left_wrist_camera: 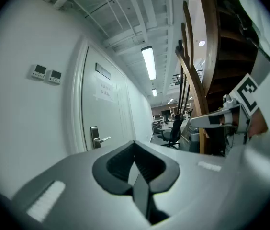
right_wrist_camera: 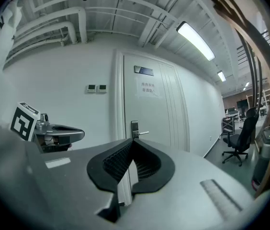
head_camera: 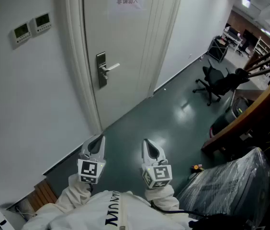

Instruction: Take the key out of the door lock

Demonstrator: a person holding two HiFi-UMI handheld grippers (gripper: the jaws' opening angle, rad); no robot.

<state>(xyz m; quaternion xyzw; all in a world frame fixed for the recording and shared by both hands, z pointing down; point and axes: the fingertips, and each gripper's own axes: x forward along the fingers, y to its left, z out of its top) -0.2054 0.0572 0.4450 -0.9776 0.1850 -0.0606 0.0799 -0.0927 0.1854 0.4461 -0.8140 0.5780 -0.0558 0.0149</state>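
Tool left (head_camera: 95, 143) pinched together, empty | tool right (head_camera: 148, 147) pinched together, empty | both stood well apart from door (head_camera: 125, 47) and lock plate (head_camera: 101, 71)

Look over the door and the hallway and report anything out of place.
Nothing much stands out. The door is shut and its handle is level. No key can be made out from this far. One small orange thing lies loose on the floor.
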